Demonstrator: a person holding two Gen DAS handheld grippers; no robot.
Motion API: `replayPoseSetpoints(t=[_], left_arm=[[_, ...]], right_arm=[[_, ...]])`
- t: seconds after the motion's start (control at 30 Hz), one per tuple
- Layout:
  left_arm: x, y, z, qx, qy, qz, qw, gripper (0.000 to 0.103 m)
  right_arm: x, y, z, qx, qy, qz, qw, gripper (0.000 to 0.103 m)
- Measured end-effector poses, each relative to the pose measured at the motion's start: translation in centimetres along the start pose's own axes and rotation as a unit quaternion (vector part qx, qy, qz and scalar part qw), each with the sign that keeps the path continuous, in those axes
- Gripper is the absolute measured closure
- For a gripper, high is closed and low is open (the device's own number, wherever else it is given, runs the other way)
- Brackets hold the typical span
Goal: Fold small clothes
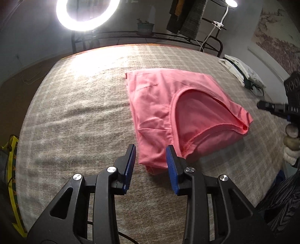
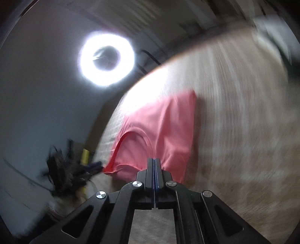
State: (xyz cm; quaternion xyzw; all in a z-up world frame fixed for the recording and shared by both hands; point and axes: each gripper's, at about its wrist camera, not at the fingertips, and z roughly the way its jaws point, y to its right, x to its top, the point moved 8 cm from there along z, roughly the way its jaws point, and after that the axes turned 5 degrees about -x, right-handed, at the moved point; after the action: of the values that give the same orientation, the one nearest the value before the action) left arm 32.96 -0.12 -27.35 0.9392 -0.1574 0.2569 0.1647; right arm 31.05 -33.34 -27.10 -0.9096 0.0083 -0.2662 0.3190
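- A tabletop (image 1: pixel 75 112) draped in a beige plaid cloth is seen ahead of the left claw (image 1: pixel 151 155), lit hard by a ring light (image 1: pixel 87 14) beyond its far edge.
- A dark metal rack (image 1: pixel 150 37) with a potted plant (image 1: pixel 145 27) and hanging clothes (image 1: pixel 187 16) is made out behind the tabletop.
- The pink garment (image 1: pixel 178 112) is laid just ahead of the left claw, its near corner between the parted blue pads (image 1: pixel 171 161), which grip nothing.
- A pile of folded clothes (image 1: pixel 243 75) is spotted far ahead and to the right.
- The right claw (image 2: pixel 154 161) is shown pressed together, the pink garment (image 2: pixel 159 131) just beyond its tips; whether cloth is pinched cannot be told.
- The right wrist view is smeared by motion blur; the dark clutter to the left is not made out.
- From the left, the right claw (image 1: pixel 266 105) is cut off at the frame edge.
- Open cloth is left wide to the left of the left claw.
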Motion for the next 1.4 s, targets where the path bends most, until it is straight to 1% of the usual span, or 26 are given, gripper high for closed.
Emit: replayPoseSetpoints(t=[0.07,0.1,0.13,0.2,0.23,0.3,0.37,0.4,0.43,0.47,0.5,0.53,0.57,0.6,0.63,0.67,0.73,0.8,0.87,0.9,0.93,0.97,1.03,1.1,1.23,1.4], left_arm=[[0.2,-1.0,-0.2,0.0,0.005,-0.02,0.9998,0.07],[0.3,-1.5,-0.3,-0.003,0.007,-0.035,0.9994,0.07],[0.3,-2.0,-0.4,-0.005,0.008,-0.046,0.9989,0.07],[0.3,-3.0,-0.3,-0.014,0.009,-0.078,0.9968,0.068],[0.1,-3.5,-0.2,-0.021,0.007,-0.095,0.9952,0.068],[-0.5,-4.2,0.7,-0.052,-0.007,-0.144,0.9882,0.067],[-1.3,-4.3,2.2,-0.091,-0.032,-0.19,0.977,0.067],[-1.6,-4.2,2.6,-0.101,-0.039,-0.2,0.9737,0.067],[-1.7,-4.0,3.1,-0.108,-0.043,-0.205,0.9719,0.067],[-1.8,-3.7,3.3,-0.109,-0.047,-0.2,0.9726,0.071],[-1.8,-3.3,3.4,-0.1,-0.048,-0.185,0.9764,0.101],[-1.7,-3.0,3.2,-0.094,-0.05,-0.172,0.9793,0.103],[-1.4,-2.5,2.5,-0.087,-0.041,-0.157,0.9829,0.103],[-1.2,-2.3,2.0,-0.08,-0.035,-0.149,0.985,0.103],[-1.1,-2.3,1.4,-0.07,-0.03,-0.141,0.9871,0.103],[-1.1,-2.6,0.9,-0.047,-0.025,-0.128,0.9903,0.103],[-1.4,-2.9,1.0,-0.026,-0.029,-0.114,0.9927,0.103],[-2.2,-3.0,1.8,-0.015,-0.048,-0.108,0.9928,0.103],[-2.8,-2.8,2.4,-0.003,-0.06,-0.093,0.9938,0.103],[-2.8,-2.6,2.3,0.001,-0.061,-0.082,0.9947,0.103],[-2.7,-2.3,2.2,0.012,-0.059,-0.069,0.9958,0.103],[-2.5,-2.2,2.0,0.022,-0.055,-0.059,0.9965,0.103],[-2.0,-2.3,1.4,0.039,-0.046,-0.055,0.9967,0.103],[-0.9,-2.1,0.4,0.041,-0.023,-0.06,0.9971,0.103],[2.1,-0.8,-0.3,0.032,0.007,-0.046,0.9984,0.103],[8.0,2.4,0.1,0.006,0.05,-0.034,0.9982,0.103]], right_arm=[[-0.5,0.3,0.1,-0.028,-0.005,-0.013,1.0,0.103],[-1.0,0.8,0.6,-0.032,-0.018,-0.006,0.999,0.103],[-1.3,1.2,1.0,-0.027,-0.023,0.005,0.999,0.1],[-2.1,2.3,1.7,-0.014,-0.041,0.043,0.998,0.079],[-2.5,2.8,2.0,-0.008,-0.048,0.063,0.997,0.061],[-2.2,3.9,1.7,-0.007,-0.046,0.08,0.996,0.061],[-2.0,4.3,1.8,0.002,-0.049,0.096,0.994,0.061],[-2.0,4.3,2.1,0.009,-0.051,0.105,0.993,0.062],[-2.0,4.5,2.4,0.016,-0.055,0.116,0.992,0.068],[-2.1,4.6,2.9,0.023,-0.06,0.126,0.99,0.074],[-2.2,4.5,3.5,0.028,-0.063,0.131,0.989,0.08],[-2.3,4.3,3.7,0.03,-0.064,0.13,0.989,0.093],[-2.3,3.9,3.7,0.025,-0.064,0.121,0.99,0.099],[-2.2,3.4,3.4,0.017,-0.058,0.107,0.992,0.101],[-1.9,2.6,2.8,0.012,-0.046,0.091,0.995,0.102],[-1.4,1.9,1.9,0.011,-0.033,0.074,0.997,0.102],[-0.7,0.5,0.0,0.003,-0.004,0.035,0.999,0.102],[-1.4,0.9,0.2,-0.013,-0.02,0.024,0.999,0.102],[-3.2,1.4,1.6,-0.042,-0.062,0.004,0.997,0.098],[-3.9,1.6,2.3,-0.046,-0.08,0.005,0.996,0.095],[-4.6,1.8,2.9,-0.052,-0.099,0.005,0.994,0.085],[-4.7,1.9,3.2,-0.063,-0.104,-0.004,0.993,0.078],[-4.1,2.0,2.6,-0.108,-0.095,-0.045,0.989,0.078],[-3.0,1.7,1.5,-0.127,-0.073,-0.063,0.987,0.077],[-0.6,0.4,-0.5,-0.134,-0.011,-0.091,0.987,0.077],[2.8,-2.9,1.3,-0.121,0.008,-0.137,0.983,0.078]])
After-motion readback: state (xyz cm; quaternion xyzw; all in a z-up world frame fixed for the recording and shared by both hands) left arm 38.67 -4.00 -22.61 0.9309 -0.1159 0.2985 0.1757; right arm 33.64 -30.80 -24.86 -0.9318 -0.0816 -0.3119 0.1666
